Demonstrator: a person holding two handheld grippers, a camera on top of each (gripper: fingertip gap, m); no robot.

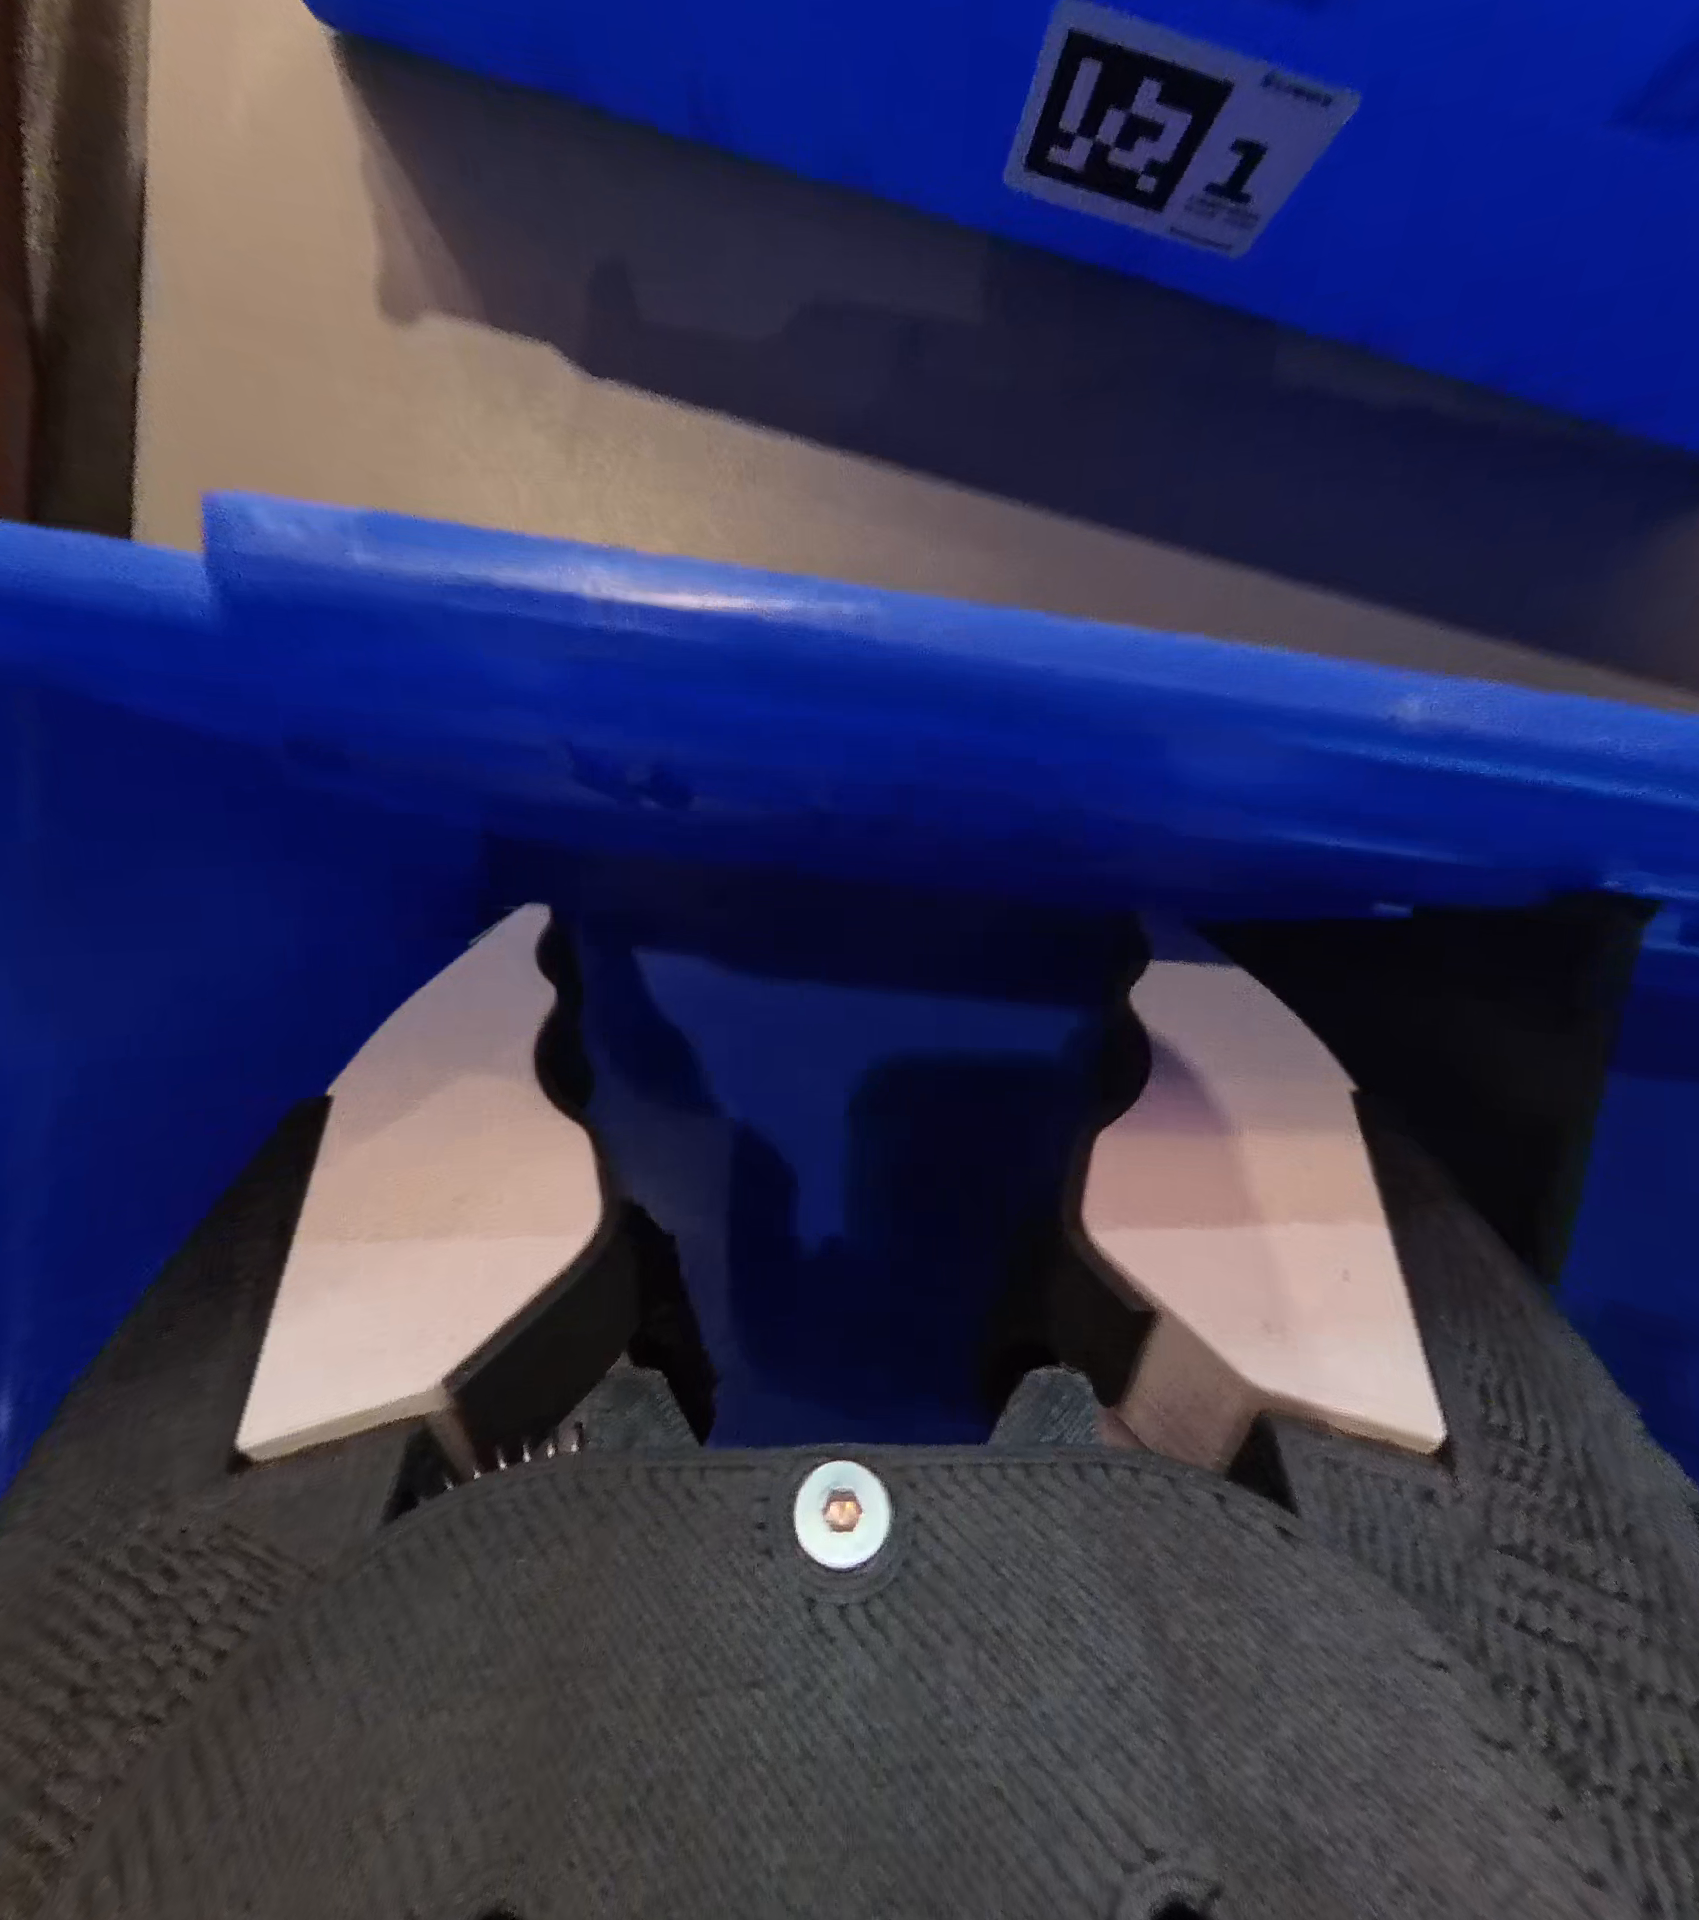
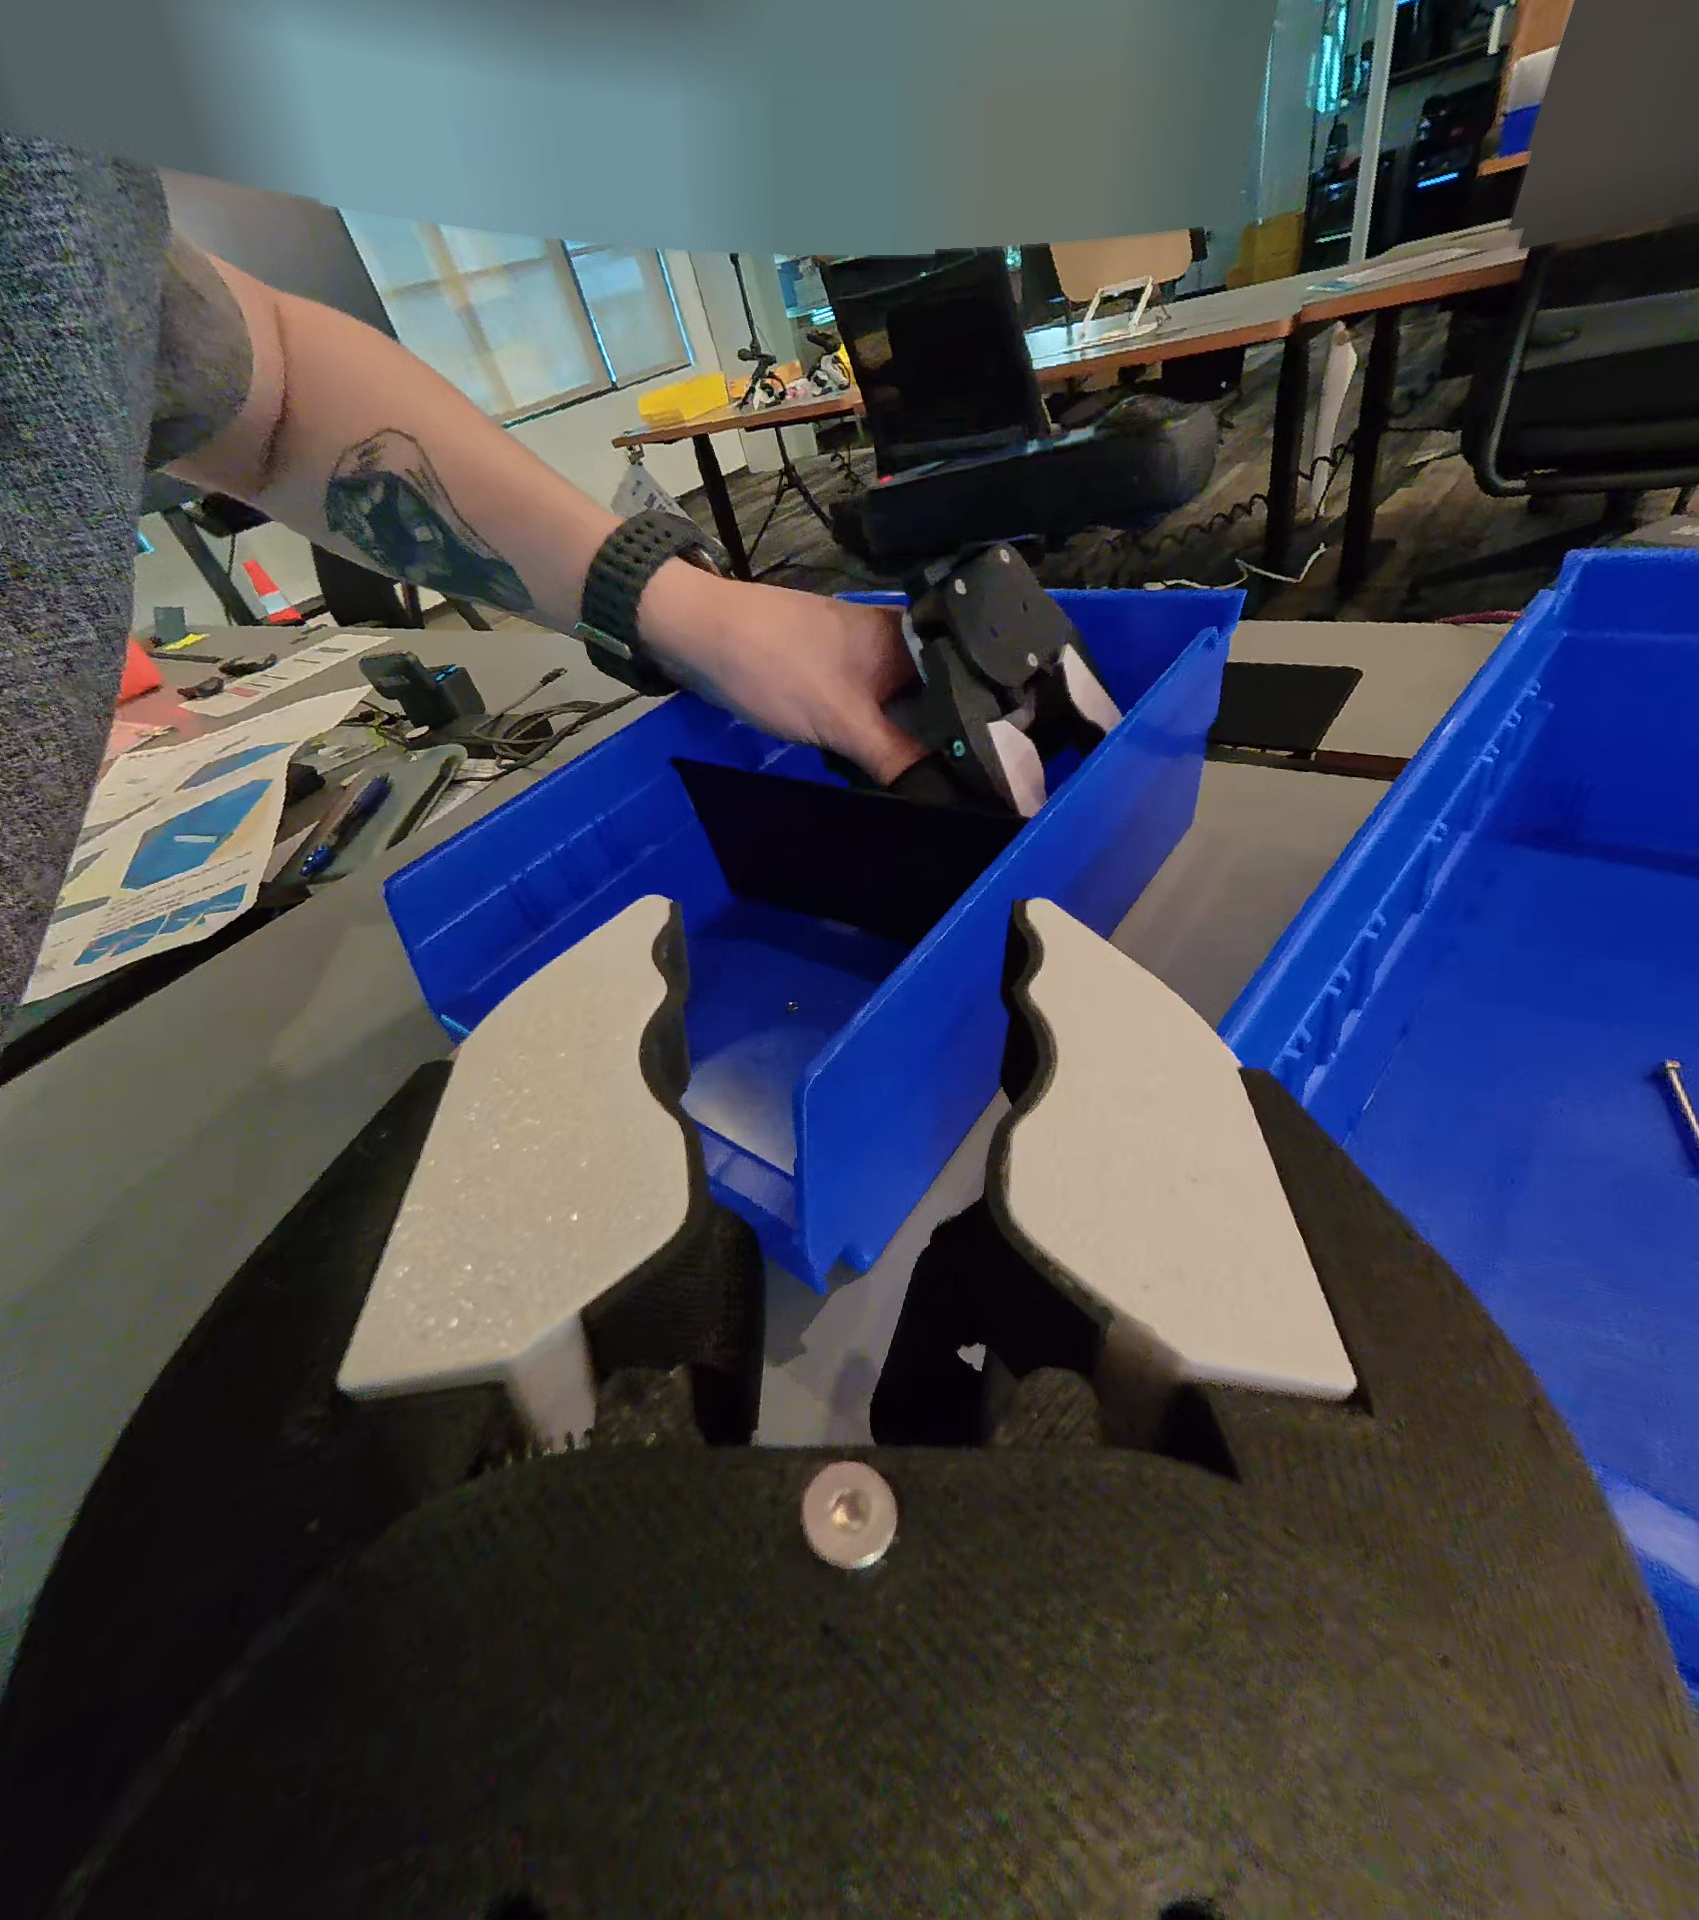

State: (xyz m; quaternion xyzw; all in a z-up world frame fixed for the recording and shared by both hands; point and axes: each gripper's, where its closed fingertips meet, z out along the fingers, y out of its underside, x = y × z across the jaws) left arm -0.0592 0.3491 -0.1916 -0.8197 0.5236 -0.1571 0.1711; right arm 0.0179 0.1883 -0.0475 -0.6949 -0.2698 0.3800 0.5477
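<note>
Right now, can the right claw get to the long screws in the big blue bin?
Probably yes. The right claw is open and straddles the narrow bin's side wall. The long screws lie uncovered in the big blue bin just to its right, which has no lid.

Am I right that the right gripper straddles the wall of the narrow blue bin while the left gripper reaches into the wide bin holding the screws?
Not quite. In the right wrist view the left gripper reaches into the far end of the same narrow blue bin whose wall the open right gripper straddles, beyond its black divider. The wide bin with the screws sits apart to the right.
</note>
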